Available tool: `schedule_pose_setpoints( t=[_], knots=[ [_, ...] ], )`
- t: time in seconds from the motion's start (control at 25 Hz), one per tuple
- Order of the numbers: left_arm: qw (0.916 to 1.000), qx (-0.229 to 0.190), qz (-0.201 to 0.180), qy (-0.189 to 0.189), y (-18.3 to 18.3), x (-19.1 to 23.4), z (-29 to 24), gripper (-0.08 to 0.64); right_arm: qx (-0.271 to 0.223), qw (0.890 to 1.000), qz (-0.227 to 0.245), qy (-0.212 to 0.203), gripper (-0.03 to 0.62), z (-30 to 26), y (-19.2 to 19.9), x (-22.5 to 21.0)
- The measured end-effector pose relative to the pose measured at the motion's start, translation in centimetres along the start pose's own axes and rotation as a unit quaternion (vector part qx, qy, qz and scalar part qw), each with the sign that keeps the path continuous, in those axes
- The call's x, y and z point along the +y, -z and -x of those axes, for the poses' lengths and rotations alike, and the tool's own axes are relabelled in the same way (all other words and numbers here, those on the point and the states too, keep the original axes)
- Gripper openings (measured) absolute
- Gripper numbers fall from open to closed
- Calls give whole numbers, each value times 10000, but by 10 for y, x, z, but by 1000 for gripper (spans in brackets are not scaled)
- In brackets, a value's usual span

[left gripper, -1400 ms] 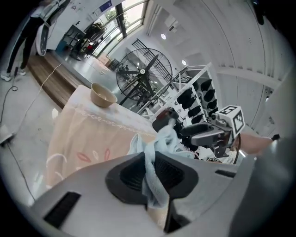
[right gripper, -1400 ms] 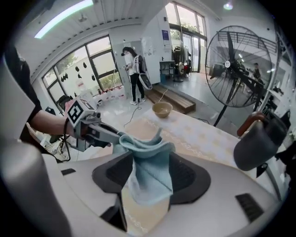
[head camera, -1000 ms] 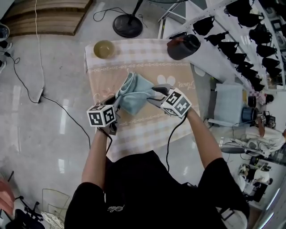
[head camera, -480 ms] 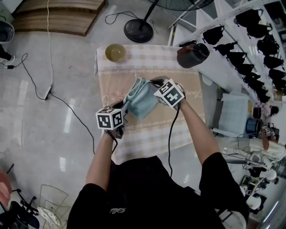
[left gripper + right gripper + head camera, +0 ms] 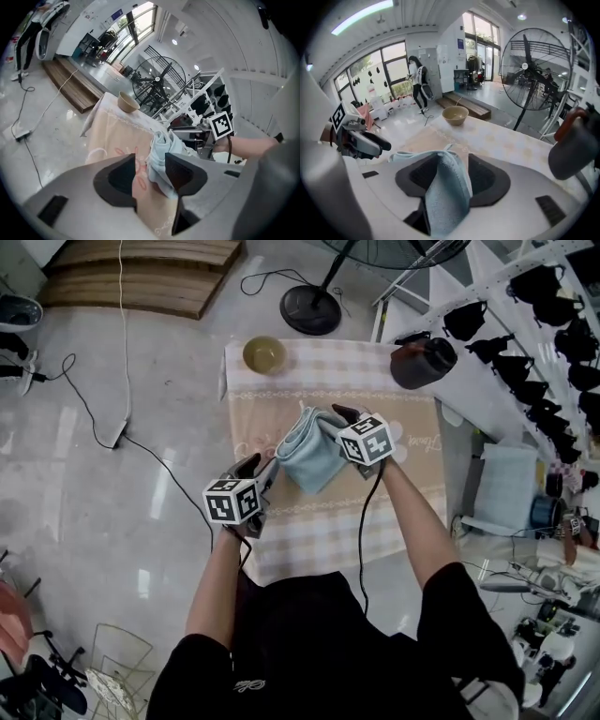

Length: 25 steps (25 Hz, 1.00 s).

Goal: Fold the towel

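Note:
The light blue towel lies bunched in a thick fold on the checked tablecloth. My right gripper is at its far edge. In the right gripper view a fold of the towel lies between the jaws of my right gripper. Those jaws are opening, and bare pad shows on both sides. My left gripper is at the towel's near left side. Its jaws are opening too. In the left gripper view the towel lies just ahead of my left gripper, beside the right-hand jaw, unpinched.
A tan bowl stands at the table's far left corner and a dark jug at the far right. A fan base and cables lie on the floor beyond. A white rack of black items runs along the right.
The right gripper swung left and farther across the table, carrying the towel over into a tighter fold. The left gripper shifted a little and its jaws have come off the towel.

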<state>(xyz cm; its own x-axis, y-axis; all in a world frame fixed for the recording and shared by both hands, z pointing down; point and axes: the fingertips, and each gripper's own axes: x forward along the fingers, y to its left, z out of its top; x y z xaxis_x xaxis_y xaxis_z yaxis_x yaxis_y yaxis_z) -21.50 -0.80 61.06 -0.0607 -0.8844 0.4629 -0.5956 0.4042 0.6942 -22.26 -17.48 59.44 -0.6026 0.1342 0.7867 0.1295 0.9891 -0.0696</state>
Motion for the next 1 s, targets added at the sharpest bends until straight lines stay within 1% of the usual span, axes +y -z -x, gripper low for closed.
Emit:
schedule_pose_setpoints(
  t=[0.12, 0.28, 0.36, 0.4, 0.44, 0.48, 0.56, 0.68, 0.84, 0.92, 1.0],
  knots=[
    [9995, 149, -277, -77, 4, 2, 11, 178, -255, 9993, -162, 223, 186, 20, 2, 6],
    [9978, 191, -595, -204, 9, -5, 25, 178, -487, 9969, -304, 541, 186, 48, 12, 22],
    [9968, 250, -740, -180, 16, -11, 31, 155, -525, 9954, -462, 660, 174, 60, 22, 34],
    [9959, 298, -835, -165, 20, -15, 34, 124, -541, 9943, -587, 701, 129, 66, 27, 41],
    [9949, 349, -934, -157, 25, -19, 37, 38, -564, 9931, -722, 727, 55, 71, 33, 49],
    [9939, 400, -1021, -150, 29, -22, 40, 6, -589, 9921, -841, 727, 2, 75, 39, 58],
    [9918, 507, -1166, -120, 38, -31, 43, 5, -601, 9910, -974, 691, 2, 81, 49, 77],
    [9881, 636, -1398, -119, 46, -44, 48, 5, -575, 9904, -1022, 738, 2, 84, 64, 100],
    [9814, 627, -1803, -219, 48, -62, 58, 5, -654, 9893, -1102, 700, 2, 91, 76, 124],
    [9812, 554, -1817, -347, 47, -66, 68, 5, -652, 9904, -1025, 662, 0, 96, 80, 136],
    [9827, 391, -1738, -506, 42, -71, 79, 5, -659, 9928, -776, 629, 1, 104, 77, 146]
  ],
)
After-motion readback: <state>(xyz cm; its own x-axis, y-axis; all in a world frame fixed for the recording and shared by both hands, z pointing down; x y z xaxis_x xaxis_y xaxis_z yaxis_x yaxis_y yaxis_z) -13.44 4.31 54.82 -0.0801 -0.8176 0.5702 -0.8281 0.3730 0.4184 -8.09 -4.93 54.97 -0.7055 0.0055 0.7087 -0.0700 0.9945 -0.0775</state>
